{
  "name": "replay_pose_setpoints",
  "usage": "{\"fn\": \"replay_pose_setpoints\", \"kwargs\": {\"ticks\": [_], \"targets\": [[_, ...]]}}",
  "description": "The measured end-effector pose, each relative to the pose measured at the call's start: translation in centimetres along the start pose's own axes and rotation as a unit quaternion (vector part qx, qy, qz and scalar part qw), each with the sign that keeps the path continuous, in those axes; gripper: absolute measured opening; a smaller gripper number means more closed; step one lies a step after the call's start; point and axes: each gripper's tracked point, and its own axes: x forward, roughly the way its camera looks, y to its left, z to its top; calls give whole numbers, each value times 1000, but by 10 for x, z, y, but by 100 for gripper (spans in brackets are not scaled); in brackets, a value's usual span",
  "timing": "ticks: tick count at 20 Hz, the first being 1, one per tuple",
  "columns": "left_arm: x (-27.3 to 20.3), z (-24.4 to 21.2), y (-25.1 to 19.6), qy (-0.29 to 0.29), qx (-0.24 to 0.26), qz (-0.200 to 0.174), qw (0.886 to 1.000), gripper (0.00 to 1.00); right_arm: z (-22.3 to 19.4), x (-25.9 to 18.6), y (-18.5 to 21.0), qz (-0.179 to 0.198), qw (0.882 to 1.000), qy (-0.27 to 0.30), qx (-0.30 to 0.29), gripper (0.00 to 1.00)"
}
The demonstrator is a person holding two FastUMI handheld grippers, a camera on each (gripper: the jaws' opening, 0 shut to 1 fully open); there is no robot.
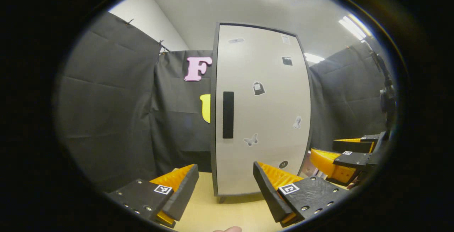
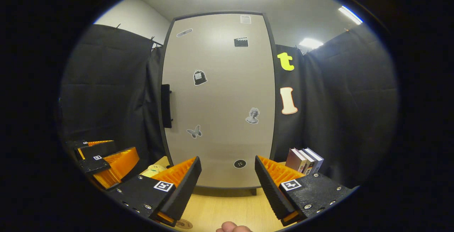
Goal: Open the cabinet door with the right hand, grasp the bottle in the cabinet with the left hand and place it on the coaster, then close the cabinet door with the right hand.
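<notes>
1. Straight ahead in both views stands a tall pale cabinet (image 1: 260, 111) on a light wooden counter (image 1: 227, 214), with its door (image 2: 220, 100) shut.
2. Along the door's left edge sits a dark vertical handle (image 1: 228, 115), and small stickers are scattered over the door's face, among them a butterfly (image 2: 194, 131).
3. Black cloth hangs behind and to both sides of the cabinet.
4. At the bottom of the left gripper view, the left tongs (image 1: 225, 186) are spread wide and hold nothing, with the cabinet's lower front showing between the two fingers.
5. Low in the right gripper view, the right tongs (image 2: 227, 180) are likewise spread wide and hold nothing, facing the lower middle of the door.
6. Neither pair touches the cabinet.
7. Each view also shows the other tongs farther off at its edge: the right pair at the lower right of the left gripper view, the left pair at the lower left of the right gripper view.
8. Right of the cabinet, a few books (image 2: 305, 160) stand upright on the counter.
9. Part of a round coaster (image 2: 183, 224) lies on the counter at the bottom edge of the right gripper view, just below the tongs' left finger.
10. A fingertip (image 2: 232, 227) peeks in at the bottom of each view.
11. Ceiling lights glow above.
</notes>
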Motion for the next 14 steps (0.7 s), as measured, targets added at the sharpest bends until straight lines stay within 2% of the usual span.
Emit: {"fn": "replay_pose_setpoints", "kwargs": {"ticks": [7,10,14], "targets": [[-14,-5,19,2,-4,5,1000,93,21,27,13,8,1000,-18,-13,94],[-28,-11,32,5,-4,12,1000,93,33,45,31,19,999,-28,-20,94],[-53,-18,60,10,1,39,999,92,55,69,70,44,997,-49,-30,94]]}}
